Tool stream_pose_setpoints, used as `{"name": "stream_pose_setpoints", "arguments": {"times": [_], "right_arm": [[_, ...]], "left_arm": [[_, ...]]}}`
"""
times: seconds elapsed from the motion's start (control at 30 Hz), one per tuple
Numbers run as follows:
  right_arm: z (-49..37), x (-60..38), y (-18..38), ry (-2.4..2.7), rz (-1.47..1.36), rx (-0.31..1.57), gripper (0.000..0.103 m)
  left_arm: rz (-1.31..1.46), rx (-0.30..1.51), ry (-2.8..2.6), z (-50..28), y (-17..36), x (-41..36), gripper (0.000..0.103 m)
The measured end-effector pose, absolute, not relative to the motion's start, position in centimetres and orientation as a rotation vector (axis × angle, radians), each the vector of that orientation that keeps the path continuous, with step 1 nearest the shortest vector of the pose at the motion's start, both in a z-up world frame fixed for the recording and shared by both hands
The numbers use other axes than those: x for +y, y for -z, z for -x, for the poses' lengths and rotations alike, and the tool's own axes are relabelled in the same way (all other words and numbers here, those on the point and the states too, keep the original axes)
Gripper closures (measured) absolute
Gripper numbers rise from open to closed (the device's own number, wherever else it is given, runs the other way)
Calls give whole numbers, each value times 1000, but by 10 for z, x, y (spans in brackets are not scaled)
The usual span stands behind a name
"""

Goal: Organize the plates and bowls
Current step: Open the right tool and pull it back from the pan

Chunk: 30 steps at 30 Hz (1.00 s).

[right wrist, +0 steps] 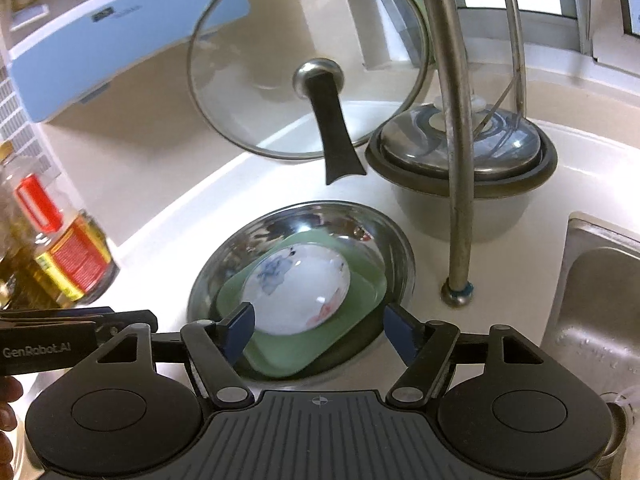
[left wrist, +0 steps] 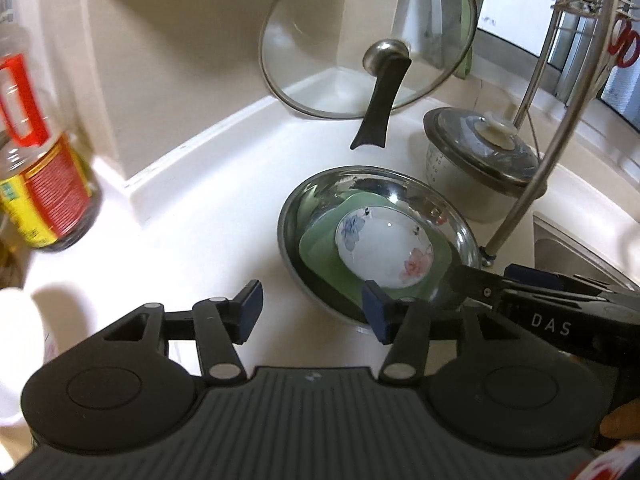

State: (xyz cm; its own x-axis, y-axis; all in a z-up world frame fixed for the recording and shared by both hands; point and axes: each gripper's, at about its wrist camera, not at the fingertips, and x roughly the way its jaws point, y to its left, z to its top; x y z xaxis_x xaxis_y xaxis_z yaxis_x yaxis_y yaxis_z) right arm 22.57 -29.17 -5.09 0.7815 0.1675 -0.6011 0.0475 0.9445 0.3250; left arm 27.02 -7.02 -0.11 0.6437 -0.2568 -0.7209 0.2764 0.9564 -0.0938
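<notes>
A steel plate [left wrist: 420, 188] [right wrist: 320, 218] lies on the white counter. In it sits a green square plate [left wrist: 320, 248] [right wrist: 360, 280], and on that a white floral bowl [left wrist: 384, 248] [right wrist: 296, 284]. My left gripper [left wrist: 312, 308] is open and empty, above the counter at the stack's near left edge. My right gripper [right wrist: 320, 330] is open and empty, just above the near edge of the stack, fingers either side of the green plate. It shows in the left wrist view [left wrist: 520, 284] at the right.
A glass lid [left wrist: 368, 40] [right wrist: 308, 64] leans against the wall behind. A lidded pot [left wrist: 484, 160] [right wrist: 460, 172] stands at the back right. A rack's metal leg [right wrist: 452, 140] stands beside the stack. An oil bottle [left wrist: 44, 168] [right wrist: 60, 256] is left. A sink [right wrist: 600, 312] is right.
</notes>
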Motion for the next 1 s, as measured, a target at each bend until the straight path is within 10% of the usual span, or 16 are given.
{"name": "stream_pose_setpoints", "arguments": {"times": [1.0], "right_arm": [[-66,-254,40,-447,-136,681,30]], "left_arm": [[132,806,-54,-44,-2,-44,47]]}}
